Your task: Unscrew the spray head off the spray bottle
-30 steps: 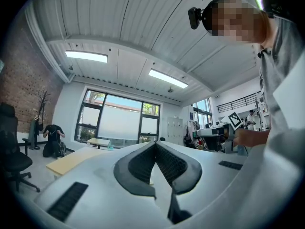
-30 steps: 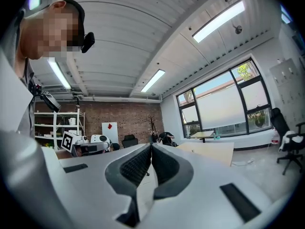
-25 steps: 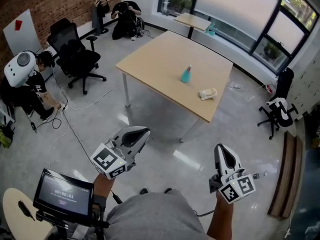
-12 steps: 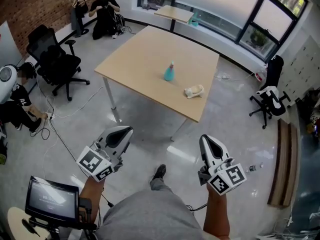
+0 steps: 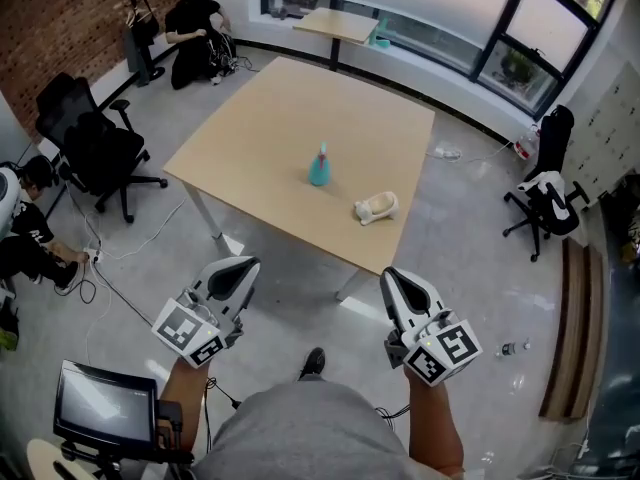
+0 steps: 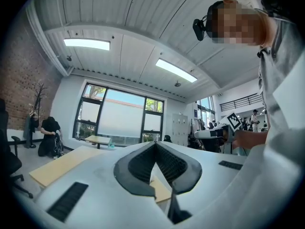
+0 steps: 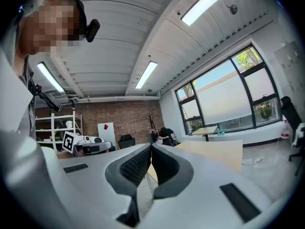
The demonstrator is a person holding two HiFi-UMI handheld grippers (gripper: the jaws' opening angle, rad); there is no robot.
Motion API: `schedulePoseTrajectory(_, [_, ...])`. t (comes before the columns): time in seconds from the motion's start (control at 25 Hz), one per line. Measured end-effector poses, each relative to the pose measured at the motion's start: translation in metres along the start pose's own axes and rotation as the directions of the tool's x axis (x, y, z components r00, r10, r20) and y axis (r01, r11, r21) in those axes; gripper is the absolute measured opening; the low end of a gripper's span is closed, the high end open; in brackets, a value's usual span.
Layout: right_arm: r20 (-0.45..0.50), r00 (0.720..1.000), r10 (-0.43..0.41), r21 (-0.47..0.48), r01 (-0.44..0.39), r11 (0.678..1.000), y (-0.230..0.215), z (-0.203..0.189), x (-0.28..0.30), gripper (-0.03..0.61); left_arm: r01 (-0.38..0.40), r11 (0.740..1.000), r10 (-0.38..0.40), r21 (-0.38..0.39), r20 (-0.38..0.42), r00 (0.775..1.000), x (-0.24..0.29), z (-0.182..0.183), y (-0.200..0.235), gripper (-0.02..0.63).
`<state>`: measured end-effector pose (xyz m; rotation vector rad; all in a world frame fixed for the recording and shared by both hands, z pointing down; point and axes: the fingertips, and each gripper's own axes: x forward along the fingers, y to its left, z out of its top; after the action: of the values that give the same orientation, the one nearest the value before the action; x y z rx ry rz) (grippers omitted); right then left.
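The bottle [image 5: 320,166] stood upright near the middle of the table [image 5: 250,138], its teal body topped by the spray head [image 5: 322,149], which was on. A cream lump [image 5: 376,207] lay apart from it, close to the table's right edge and toward the near corner; what it was could not be made out. Nothing touched either one.

Both grippers hung over the grey floor [image 5: 300,308], short of the table's near corner and well apart from the bottle. The left gripper [image 5: 243,266] was clenched, its jaws pressed together with nothing between them, as its own view confirmed [image 6: 155,143]; past it lay the tabletop [image 6: 57,165]. The right gripper [image 5: 393,275] was likewise clenched and empty, its jaws meeting in its own view [image 7: 151,146], with the table [image 7: 224,151] beyond. Each carried its marker cube at the rear, and the person's forearms ran back from them to the bottom of the head view.

Round the table stood a black chair [image 5: 95,148] off the left corner and another chair [image 5: 545,196] off the right corner. A screen [image 5: 105,404] sat at the lower left.
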<state>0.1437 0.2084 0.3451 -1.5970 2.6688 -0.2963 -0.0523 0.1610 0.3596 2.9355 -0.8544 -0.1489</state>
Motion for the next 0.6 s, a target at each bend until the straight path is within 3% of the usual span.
schedulePoseTrajectory(0.36, [-0.020, 0.998, 0.056, 0.003, -0.056, 0.998, -0.066, 0.013, 0.061, 0.006, -0.031, 1.000, 0.031, -0.005, -0.007, 1.000, 0.074, -0.004, 0.040, 0.005])
schedulePoseTrajectory(0.6, [-0.028, 0.999, 0.033, 0.020, -0.033, 0.999, -0.098, 0.011, 0.102, 0.006, -0.007, 1.000, 0.007, -0.005, -0.018, 1.000, 0.111, -0.007, 0.082, 0.005])
